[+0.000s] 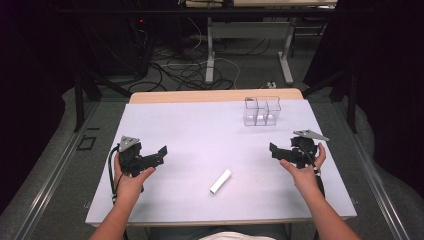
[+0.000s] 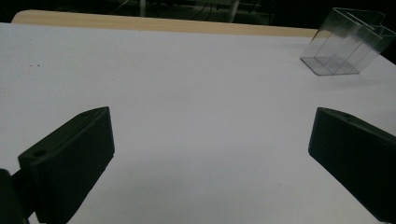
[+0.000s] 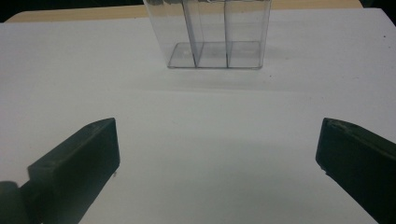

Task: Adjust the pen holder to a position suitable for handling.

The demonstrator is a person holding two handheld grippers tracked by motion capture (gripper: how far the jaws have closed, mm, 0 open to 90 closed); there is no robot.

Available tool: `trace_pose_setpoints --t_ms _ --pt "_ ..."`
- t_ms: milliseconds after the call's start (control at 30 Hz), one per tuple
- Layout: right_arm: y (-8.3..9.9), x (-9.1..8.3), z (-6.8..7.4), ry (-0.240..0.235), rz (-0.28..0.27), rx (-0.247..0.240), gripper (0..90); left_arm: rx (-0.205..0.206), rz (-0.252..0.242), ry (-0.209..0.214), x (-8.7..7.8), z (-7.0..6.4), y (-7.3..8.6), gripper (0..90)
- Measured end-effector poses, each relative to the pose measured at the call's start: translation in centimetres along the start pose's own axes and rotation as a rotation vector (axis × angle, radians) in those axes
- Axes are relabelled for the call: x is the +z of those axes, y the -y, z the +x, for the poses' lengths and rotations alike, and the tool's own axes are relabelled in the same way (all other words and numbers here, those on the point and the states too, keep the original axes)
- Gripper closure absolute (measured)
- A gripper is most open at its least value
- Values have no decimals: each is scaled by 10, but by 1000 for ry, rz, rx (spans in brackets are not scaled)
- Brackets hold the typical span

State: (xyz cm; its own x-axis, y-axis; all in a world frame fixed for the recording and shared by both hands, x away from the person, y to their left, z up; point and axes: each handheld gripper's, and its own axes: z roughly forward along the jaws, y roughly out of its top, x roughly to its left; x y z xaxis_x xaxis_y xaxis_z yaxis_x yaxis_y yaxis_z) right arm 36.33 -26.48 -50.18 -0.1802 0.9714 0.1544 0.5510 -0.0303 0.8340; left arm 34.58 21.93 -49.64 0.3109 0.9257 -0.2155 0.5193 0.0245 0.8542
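A small white tube (image 1: 220,181) lies on the white table top (image 1: 200,130), near the front and about midway between my two hands. A clear plastic box with several compartments (image 1: 261,111) stands upright toward the back right, and it seems empty. My left gripper (image 1: 159,155) is held at the left, jaws wide apart with bare table between them (image 2: 212,154); the clear box (image 2: 348,44) is far off at its upper right. My right gripper (image 1: 275,150) is held at the right, open and empty (image 3: 217,158), facing the clear box (image 3: 215,35).
The table's wooden back edge (image 1: 215,95) shows beyond the white top. Behind the table, cables (image 1: 175,70) lie on the floor around white desk legs (image 1: 210,55). Dark frames and rails flank both sides.
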Motion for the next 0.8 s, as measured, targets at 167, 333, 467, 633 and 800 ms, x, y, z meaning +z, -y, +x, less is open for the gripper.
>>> trace_pose_setpoints --t_ms 167,333,467,633,800 --pt "1 3 -1 -4 -6 -22 0 -6 -2 5 1 2 2 3" --pt "-4 5 4 -11 -14 -66 0 4 4 1 1 2 2 3" --pt "-13 6 7 -37 -9 -50 0 18 7 0 1 1 1 2" --pt "-32 10 13 -63 -11 -64 0 26 18 1 3 1 3 3" --pt "-55 17 19 -66 -9 -96 9 18 14 -7 3 2 2 3"
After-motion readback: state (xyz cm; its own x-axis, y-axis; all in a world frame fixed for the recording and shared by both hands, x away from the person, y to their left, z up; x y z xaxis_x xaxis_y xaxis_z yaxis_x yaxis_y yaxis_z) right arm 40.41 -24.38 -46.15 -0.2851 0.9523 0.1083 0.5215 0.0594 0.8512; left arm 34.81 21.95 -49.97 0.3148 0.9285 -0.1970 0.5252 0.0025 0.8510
